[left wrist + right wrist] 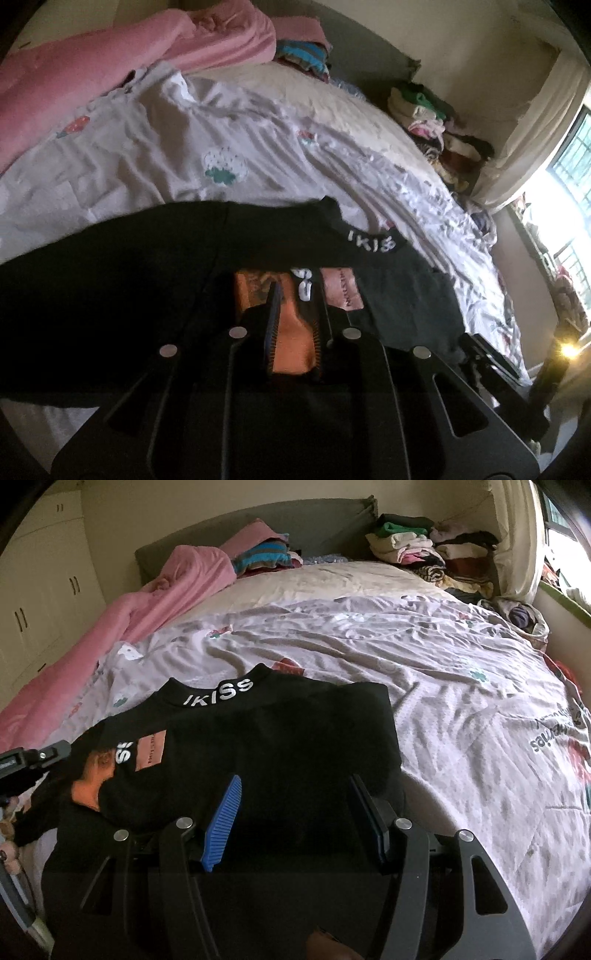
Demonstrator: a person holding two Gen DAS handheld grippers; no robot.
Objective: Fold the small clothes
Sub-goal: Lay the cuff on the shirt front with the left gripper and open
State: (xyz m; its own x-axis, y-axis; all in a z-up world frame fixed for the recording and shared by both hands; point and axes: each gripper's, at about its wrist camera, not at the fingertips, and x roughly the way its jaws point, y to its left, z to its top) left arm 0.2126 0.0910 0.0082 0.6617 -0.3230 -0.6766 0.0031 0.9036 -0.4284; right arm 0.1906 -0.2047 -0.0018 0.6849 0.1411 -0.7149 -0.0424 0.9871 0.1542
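Black top (pixel 258 746) lies flat on the bed (pixel 461 686), collar away from both claws; left gripper (pixel 295 310) nearly closed over its printed side, right gripper (pixel 295 812) half-open, empty, above the hem.

A wide bed (pixel 424 709) fills the room, covered by a creased pale sheet (pixel 369 646) printed with small coloured shapes. A grey padded headboard (pixel 258 524) stands against a cream wall (pixel 221 498). A pink blanket (pixel 155 602) lies bunched along the bed's left side, and piles of folded laundry (pixel 424 554) sit at the head end. Cream cupboard doors (pixel 40 590) with dark handles line the left wall. On the right a barred window (pixel 569 155) lets in hard daylight — a pale curtain (pixel 535 122) hangs beside it.
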